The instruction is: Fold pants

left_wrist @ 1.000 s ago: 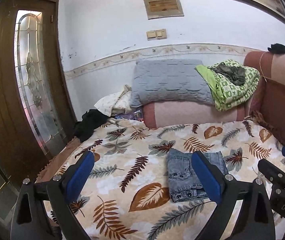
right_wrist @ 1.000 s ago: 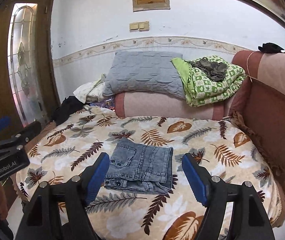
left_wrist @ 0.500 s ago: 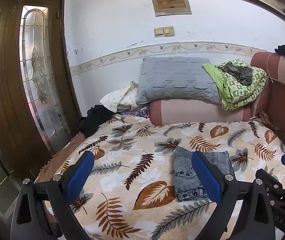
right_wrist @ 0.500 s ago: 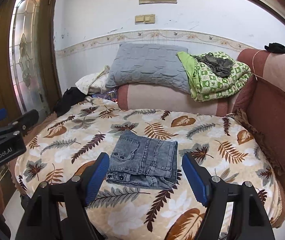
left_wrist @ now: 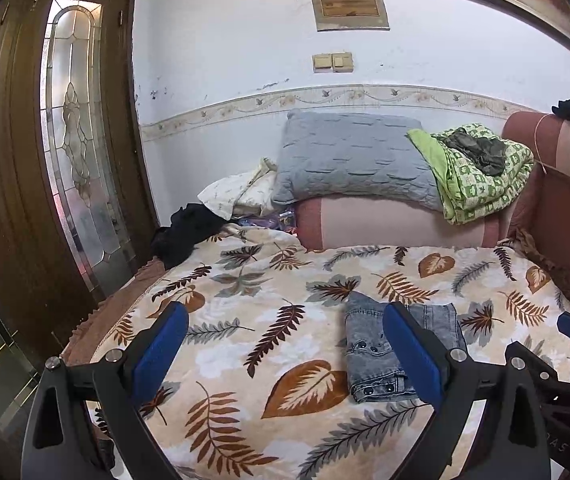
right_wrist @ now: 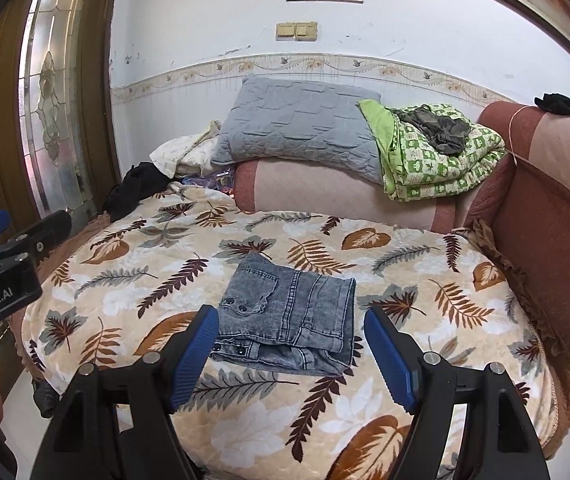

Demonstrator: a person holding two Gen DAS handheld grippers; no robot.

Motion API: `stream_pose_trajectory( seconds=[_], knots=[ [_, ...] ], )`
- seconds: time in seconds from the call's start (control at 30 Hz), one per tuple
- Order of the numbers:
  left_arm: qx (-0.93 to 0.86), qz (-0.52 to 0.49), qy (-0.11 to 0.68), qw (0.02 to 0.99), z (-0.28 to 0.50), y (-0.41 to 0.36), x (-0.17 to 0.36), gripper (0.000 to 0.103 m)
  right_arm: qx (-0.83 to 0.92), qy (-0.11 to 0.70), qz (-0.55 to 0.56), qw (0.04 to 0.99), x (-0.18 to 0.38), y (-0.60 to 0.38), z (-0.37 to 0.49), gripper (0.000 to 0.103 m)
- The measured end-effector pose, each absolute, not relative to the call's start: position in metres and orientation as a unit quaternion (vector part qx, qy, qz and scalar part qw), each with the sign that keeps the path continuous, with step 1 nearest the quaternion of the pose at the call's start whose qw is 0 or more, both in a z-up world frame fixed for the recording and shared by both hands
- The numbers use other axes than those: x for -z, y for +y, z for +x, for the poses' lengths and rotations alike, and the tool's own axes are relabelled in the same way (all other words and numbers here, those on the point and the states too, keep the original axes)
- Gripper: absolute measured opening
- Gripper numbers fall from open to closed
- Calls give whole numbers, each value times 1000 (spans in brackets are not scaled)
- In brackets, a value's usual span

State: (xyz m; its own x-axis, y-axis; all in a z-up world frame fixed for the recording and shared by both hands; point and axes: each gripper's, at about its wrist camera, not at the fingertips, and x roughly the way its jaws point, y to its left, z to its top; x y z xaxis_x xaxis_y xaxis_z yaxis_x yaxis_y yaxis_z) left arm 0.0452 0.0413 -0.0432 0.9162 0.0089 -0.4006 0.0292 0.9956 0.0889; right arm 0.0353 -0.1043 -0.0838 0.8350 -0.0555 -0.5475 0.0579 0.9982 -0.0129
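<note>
Grey-blue denim pants (right_wrist: 289, 316) lie folded into a compact rectangle on the leaf-print blanket (right_wrist: 133, 280). In the left wrist view the pants (left_wrist: 365, 348) sit partly behind my left gripper's right finger. My left gripper (left_wrist: 285, 348) is open and empty, held above the blanket to the left of the pants. My right gripper (right_wrist: 291, 350) is open and empty, held back from the bed with the pants seen between its blue pads (right_wrist: 389, 356). Each gripper shows at the edge of the other's view.
A grey pillow (right_wrist: 297, 120) and a folded green patterned quilt (right_wrist: 437, 156) rest on a pink bolster (right_wrist: 345, 192) at the head. A brown padded bed wall (right_wrist: 553, 220) runs along the right. Black clothing (right_wrist: 133, 188) lies far left. A wooden glass-paned door (left_wrist: 73, 168) stands at the left.
Both grippers have drawn back and risen from the bed, still open. The folded pants have not moved on the blanket.
</note>
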Motion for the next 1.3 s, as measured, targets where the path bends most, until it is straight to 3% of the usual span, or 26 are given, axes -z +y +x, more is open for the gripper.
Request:
stream_pose_trajectory(
  seconds=[1.3],
  knots=[
    [11,36,225,974,56,40,54,98,52,257,-21,965,76,-108,29,78]
  ],
)
